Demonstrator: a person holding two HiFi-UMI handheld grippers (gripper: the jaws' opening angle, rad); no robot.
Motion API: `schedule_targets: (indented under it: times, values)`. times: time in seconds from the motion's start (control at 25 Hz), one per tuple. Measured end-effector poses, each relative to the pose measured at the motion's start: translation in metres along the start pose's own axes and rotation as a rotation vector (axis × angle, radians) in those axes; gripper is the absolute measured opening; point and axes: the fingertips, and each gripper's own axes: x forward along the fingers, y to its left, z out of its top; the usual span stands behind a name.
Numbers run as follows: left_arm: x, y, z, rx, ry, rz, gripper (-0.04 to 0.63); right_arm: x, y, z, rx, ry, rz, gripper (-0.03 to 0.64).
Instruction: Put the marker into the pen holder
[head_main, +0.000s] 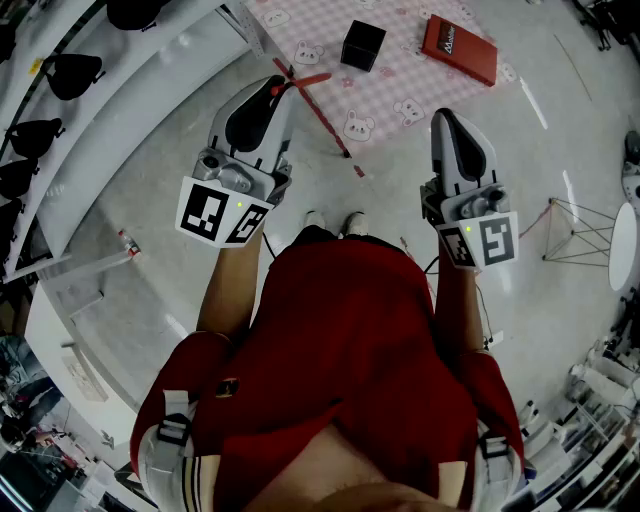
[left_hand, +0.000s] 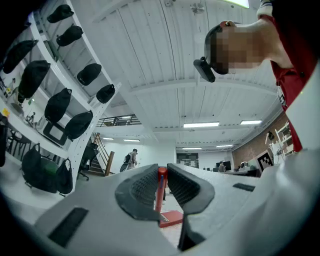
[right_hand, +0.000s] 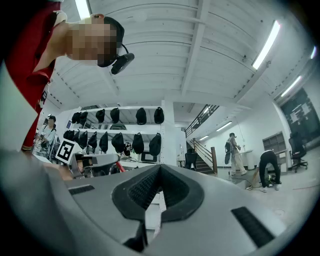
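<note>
My left gripper (head_main: 283, 86) (left_hand: 161, 172) is shut on a red marker (head_main: 308, 80) (left_hand: 160, 192), which stands upright between the ribbed pads and pokes out past the tips. It is held in the air, short of the table. The pen holder (head_main: 362, 44), a small black open cube, stands on the pink checkered tablecloth (head_main: 400, 75) ahead and to the right of that gripper. My right gripper (head_main: 446, 120) (right_hand: 160, 170) is shut with nothing between its jaws and hovers over the floor near the table's front edge.
A red book (head_main: 459, 48) lies on the cloth to the right of the pen holder. A thin red line (head_main: 325, 125) runs across the floor under the table edge. White shelving with black caps (head_main: 70, 70) runs along the left. People stand far off in the room.
</note>
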Motion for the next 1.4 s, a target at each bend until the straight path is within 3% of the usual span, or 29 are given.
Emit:
schedule_targets:
  times: [0.24,0.6,1.04,1.4]
  values:
    - [0.007,-0.003,-0.005,0.003,-0.005,0.004,0.063,-0.003,-0.006,-0.001,0.024,-0.018,0.012,-0.002]
    - [0.021,0.001,-0.014,-0.009,0.021,-0.035,0.062,-0.007,-0.014,-0.012,0.064,-0.001,-0.045,-0.002]
    - [0.030,0.017,-0.025,-0.041,0.020,-0.111,0.061,-0.014,-0.004,-0.017,0.026,0.025,-0.134,-0.002]
    - [0.044,0.024,-0.033,-0.041,0.026,-0.102,0.063,-0.007,-0.014,-0.023,0.031,0.030,-0.127,0.000]
